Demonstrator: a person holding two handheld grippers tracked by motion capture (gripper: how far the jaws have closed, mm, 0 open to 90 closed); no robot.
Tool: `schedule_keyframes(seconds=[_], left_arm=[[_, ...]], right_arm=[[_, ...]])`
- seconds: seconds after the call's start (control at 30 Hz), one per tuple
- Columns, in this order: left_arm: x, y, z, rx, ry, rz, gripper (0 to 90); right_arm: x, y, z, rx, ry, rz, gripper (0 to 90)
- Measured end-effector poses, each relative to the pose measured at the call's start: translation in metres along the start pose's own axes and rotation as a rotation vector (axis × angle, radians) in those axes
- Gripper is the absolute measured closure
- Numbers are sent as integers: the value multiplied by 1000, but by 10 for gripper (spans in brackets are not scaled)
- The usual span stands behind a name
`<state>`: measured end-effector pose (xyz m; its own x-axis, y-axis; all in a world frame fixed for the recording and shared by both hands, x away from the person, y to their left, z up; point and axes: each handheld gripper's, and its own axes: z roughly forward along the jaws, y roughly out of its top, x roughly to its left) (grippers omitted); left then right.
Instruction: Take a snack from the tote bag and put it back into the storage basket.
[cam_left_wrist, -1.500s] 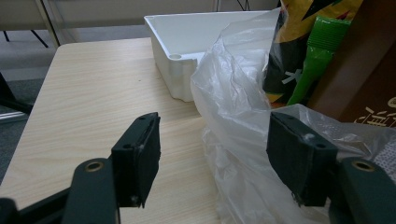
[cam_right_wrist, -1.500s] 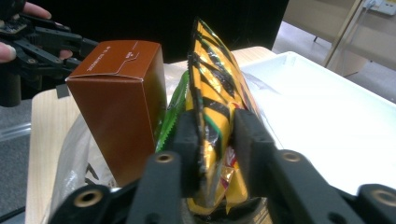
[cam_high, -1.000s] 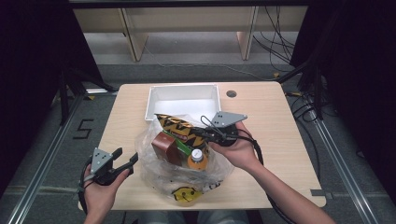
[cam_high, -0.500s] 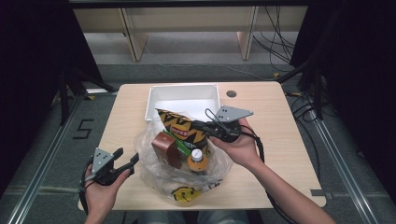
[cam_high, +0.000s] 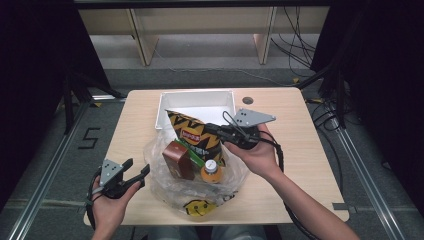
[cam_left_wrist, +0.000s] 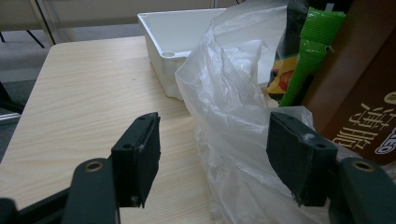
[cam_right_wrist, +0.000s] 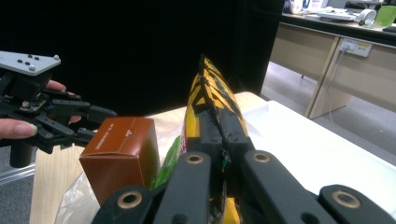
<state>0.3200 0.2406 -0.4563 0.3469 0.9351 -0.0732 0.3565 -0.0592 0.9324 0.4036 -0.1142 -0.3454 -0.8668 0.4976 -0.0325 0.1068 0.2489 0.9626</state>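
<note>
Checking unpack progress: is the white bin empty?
Looks empty. The high view shows the white bin with a bare floor; its near edge is hidden behind the chip bag.

Bright, evenly lit tabletop, dark surround, soft close-up blur

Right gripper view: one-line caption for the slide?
Right gripper clamps the yellow-black snack bag beside a brown box.

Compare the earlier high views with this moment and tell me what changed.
The right gripper, shut on the yellow-and-black chip bag, has lifted it slightly out of the plastic bag, toward the white bin. The left gripper stayed open at the plastic bag's edge; brown box and bottle kept their places.
</note>
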Motion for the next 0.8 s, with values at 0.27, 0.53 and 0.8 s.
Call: schedule_keyframes(seconds=[0.27,0.53,0.8], left_arm=[[-2,0,1,7,-2,2,346],[-2,-1,1,7,-1,2,346],[-2,-1,1,9,-4,4,346]], right_arm=[[3,3,1,-5,-2,14,900],[1,11,-1,-52,-17,15,900],[2,18,0,-84,-23,4,900]])
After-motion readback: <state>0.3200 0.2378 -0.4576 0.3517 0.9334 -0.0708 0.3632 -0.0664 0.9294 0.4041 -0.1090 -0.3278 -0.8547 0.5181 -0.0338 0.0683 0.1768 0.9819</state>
